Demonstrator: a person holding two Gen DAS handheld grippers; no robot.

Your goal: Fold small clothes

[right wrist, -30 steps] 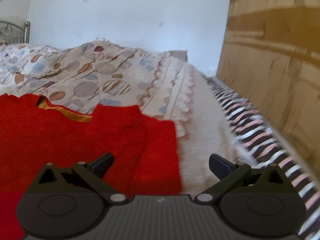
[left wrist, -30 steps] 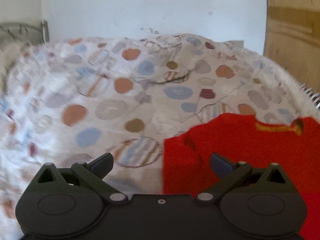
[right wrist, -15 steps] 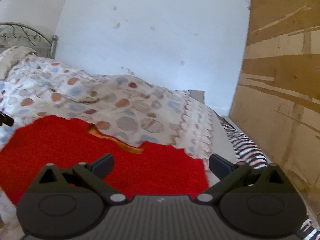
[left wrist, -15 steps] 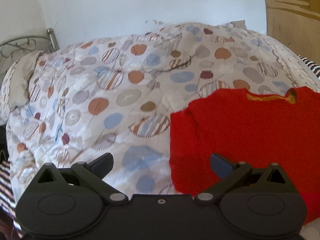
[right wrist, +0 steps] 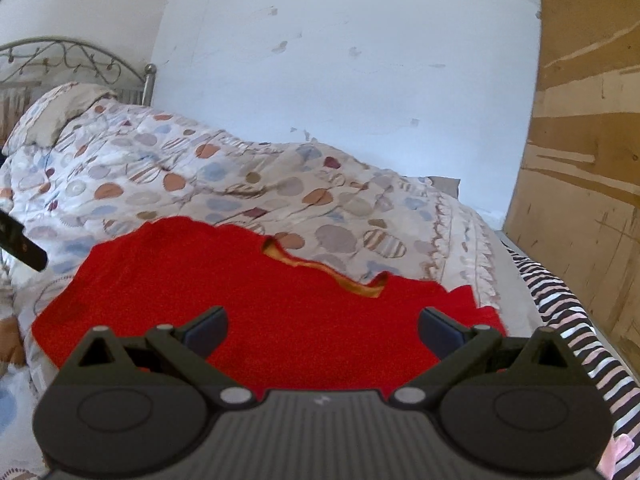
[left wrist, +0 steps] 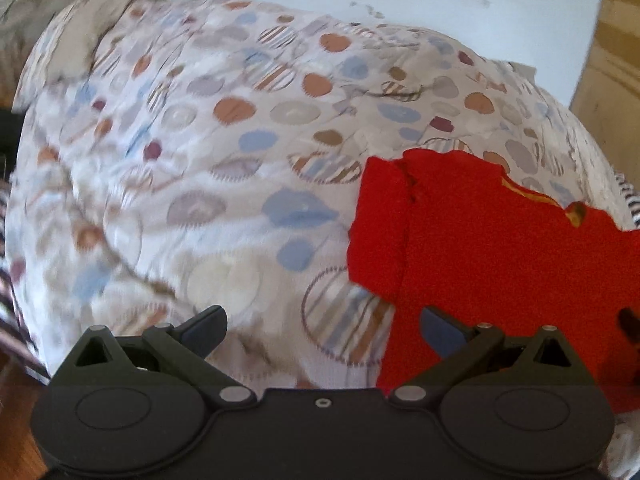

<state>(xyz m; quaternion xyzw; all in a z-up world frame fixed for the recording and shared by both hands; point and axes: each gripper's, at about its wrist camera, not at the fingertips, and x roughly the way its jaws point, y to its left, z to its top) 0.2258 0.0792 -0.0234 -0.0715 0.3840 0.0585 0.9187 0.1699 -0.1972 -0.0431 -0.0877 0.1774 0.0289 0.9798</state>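
Observation:
A small red shirt (right wrist: 280, 312) with a yellow neckband (right wrist: 340, 276) lies flat on the spotted quilt (right wrist: 240, 184). In the left wrist view the red shirt (left wrist: 500, 248) fills the lower right, its short sleeve (left wrist: 376, 232) spread to the left. My left gripper (left wrist: 322, 326) hangs open over the quilt (left wrist: 200, 140) just left of the shirt's side edge, holding nothing. My right gripper (right wrist: 322, 326) stands open above the shirt's body, also empty. A dark tip of the other gripper (right wrist: 20, 240) shows at the left edge of the right wrist view.
A metal headboard (right wrist: 72, 60) and a pillow (right wrist: 68, 108) sit at the far left. A white wall (right wrist: 340, 80) runs behind the bed. A wooden panel (right wrist: 584, 160) stands at the right, beside a striped sheet (right wrist: 568, 320) along the bed's edge.
Both grippers have lifted and drawn back from the shirt, so more of the bed shows. The left view has swung, with the shirt now lower right. Both stay open.

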